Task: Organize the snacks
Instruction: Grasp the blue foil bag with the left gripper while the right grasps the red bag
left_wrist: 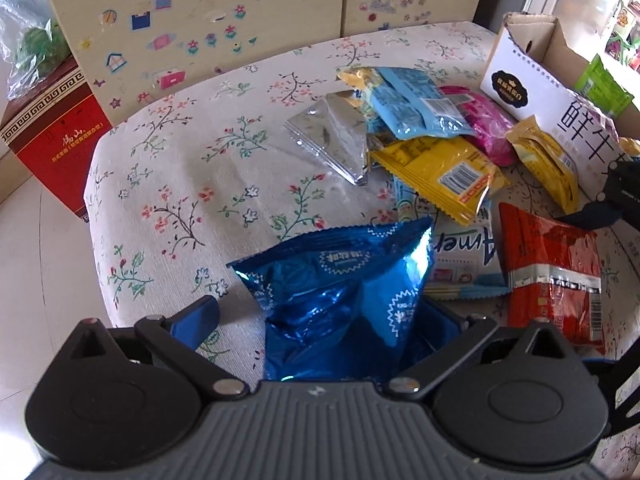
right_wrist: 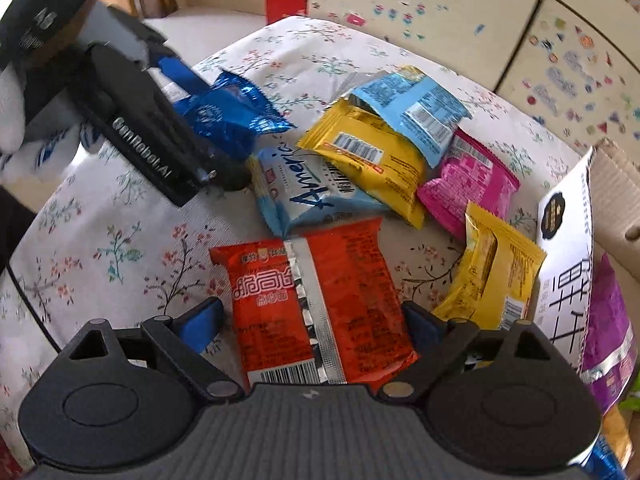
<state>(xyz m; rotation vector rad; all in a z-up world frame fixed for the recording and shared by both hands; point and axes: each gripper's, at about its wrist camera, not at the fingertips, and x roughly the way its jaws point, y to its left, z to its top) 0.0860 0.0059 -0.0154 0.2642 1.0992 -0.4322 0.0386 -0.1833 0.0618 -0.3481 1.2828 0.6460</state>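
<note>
1. Right gripper (right_wrist: pixel 316 320) straddles the red snack packet (right_wrist: pixel 320 304), jaws wide, not yet pinching.
2. Left gripper (left_wrist: pixel 320 312) gapes fully around the blue foil bag (left_wrist: pixel 340 280), gripping nothing.
3. Close on the red packet's middle, then carry it to the cardboard box (right_wrist: pixel 608 200) just beside the pile.

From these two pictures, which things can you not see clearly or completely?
- Left wrist view: the lower part of the blue foil bag is hidden behind the left gripper body.
- Left wrist view: the inside of the cardboard box is cut off by the edge.
- Right wrist view: the purple packet in the box is partly hidden by the box wall; its print is unreadable.
</note>
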